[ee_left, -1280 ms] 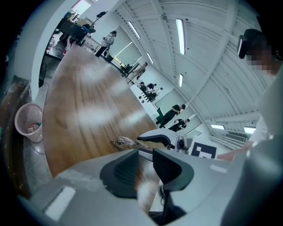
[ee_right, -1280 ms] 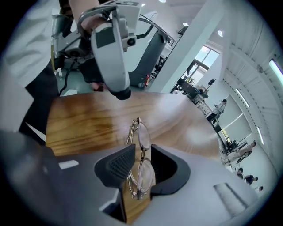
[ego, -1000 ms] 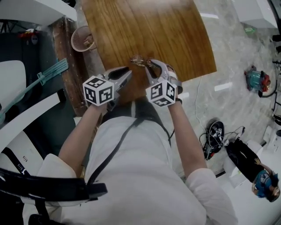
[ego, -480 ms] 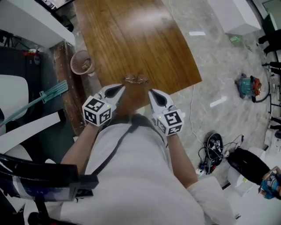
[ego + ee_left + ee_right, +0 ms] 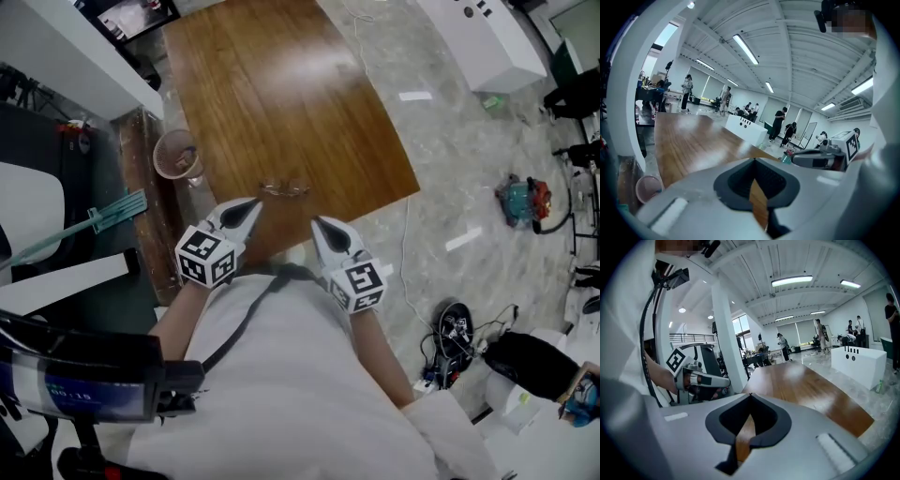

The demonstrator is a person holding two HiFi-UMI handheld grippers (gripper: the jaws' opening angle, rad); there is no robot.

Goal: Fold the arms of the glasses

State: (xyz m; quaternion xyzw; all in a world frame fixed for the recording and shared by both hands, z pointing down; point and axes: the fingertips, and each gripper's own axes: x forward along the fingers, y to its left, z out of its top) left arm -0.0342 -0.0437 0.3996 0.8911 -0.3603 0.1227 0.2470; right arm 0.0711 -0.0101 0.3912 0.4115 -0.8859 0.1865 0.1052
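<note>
Head view: both forearms reach forward from the person's torso, bent at the elbows. The left gripper (image 5: 253,204) and the right gripper (image 5: 317,224) are held over the near edge of the wooden table (image 5: 281,84), their tips angled in toward each other but well apart. Each carries one marker cube, two in all. One pair of glasses (image 5: 284,188) lies on the table just beyond and between the two tips, touching neither; they are too small here to tell how the arms sit. One pink cup (image 5: 176,155) stands off the table's left edge.

Left gripper view: the left gripper (image 5: 753,160) points slightly downward along the table (image 5: 693,140). Its two jaws meet at the tip – closed, with nothing between them, only wood showing through the slit below. The right gripper (image 5: 813,158) shows at the right edge with its one cube, and the cup (image 5: 647,187) sits low at the left. The glasses are not visible here.

Right gripper view: the right gripper (image 5: 750,395) also tilts a little downward, its jaws pressed together and holding nothing. The left gripper (image 5: 712,379) shows at the left, in a hand, with one cube – and the table (image 5: 806,385) runs off ahead
</note>
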